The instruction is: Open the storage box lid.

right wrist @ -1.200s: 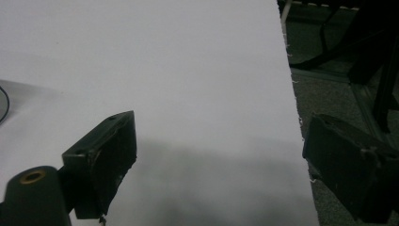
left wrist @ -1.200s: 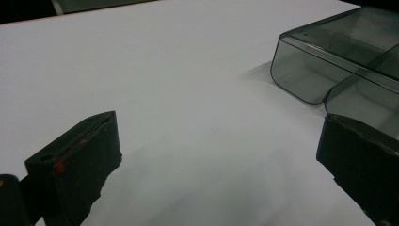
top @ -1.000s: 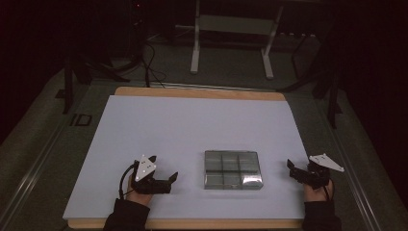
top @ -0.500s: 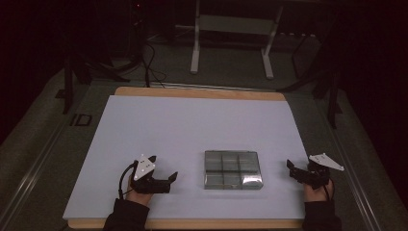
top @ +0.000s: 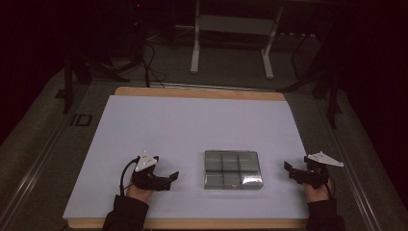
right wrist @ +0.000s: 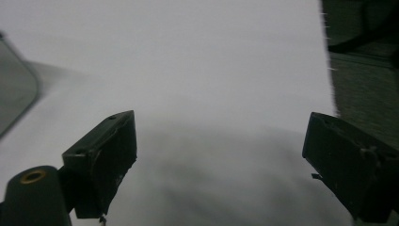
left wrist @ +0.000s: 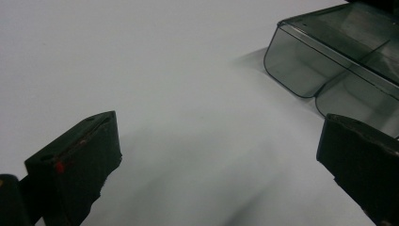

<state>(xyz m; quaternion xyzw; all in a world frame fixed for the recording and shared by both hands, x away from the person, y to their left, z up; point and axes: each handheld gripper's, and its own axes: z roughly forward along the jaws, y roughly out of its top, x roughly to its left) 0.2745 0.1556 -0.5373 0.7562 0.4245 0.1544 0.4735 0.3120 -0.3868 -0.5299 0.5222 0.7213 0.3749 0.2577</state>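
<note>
High view: the smoky clear plastic compartment box (top: 233,169) lies untouched between the left gripper (top: 169,179) and right gripper (top: 290,171); both jaws spread wide, empty; grasping probably remains undone.

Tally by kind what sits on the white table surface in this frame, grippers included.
Clear compartment box: 1
Handheld grippers: 2, the left gripper and the right gripper, both open and empty
Total: 3
</note>
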